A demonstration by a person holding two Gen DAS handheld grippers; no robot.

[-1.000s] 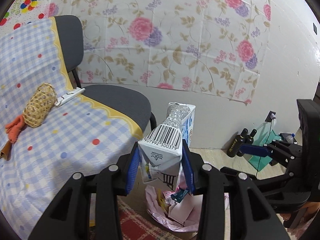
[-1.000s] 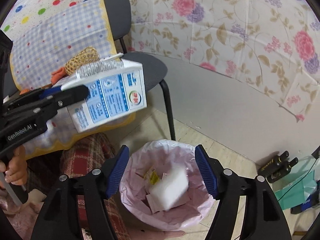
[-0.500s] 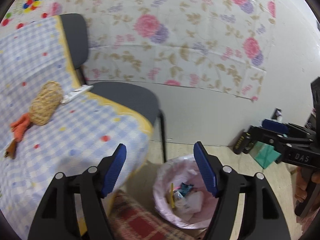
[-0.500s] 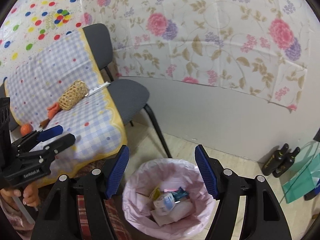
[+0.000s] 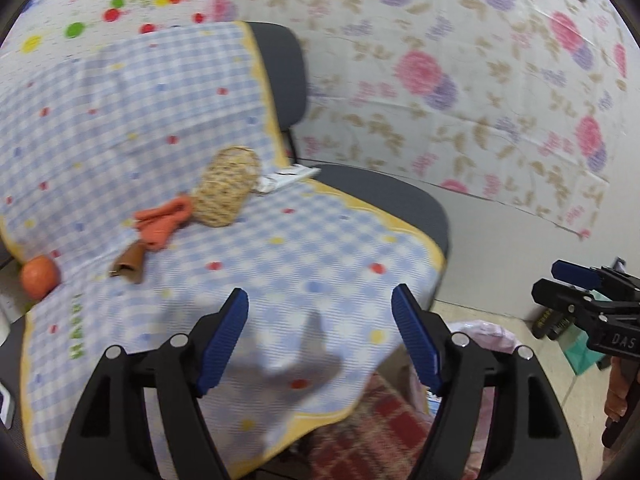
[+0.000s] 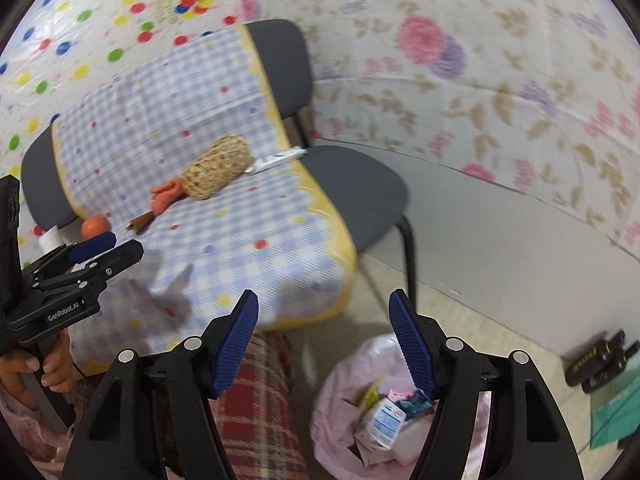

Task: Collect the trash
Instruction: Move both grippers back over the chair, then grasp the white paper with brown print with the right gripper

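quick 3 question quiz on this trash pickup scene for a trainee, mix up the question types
1. True or false: the left tool is gripping a carton.
2. Where is the milk carton now? A) on the checked cloth B) in the pink-lined trash bin C) on the floor
3. Name the round orange thing near the checked cloth's far left edge, left of the woven pineapple-shaped toy.

Key
1. False: its jaws have just been opening and nothing is between them.
2. B
3. An orange, as far as the blur allows.

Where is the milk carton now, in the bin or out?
In: the milk carton lies among other rubbish inside the pink-lined bin.
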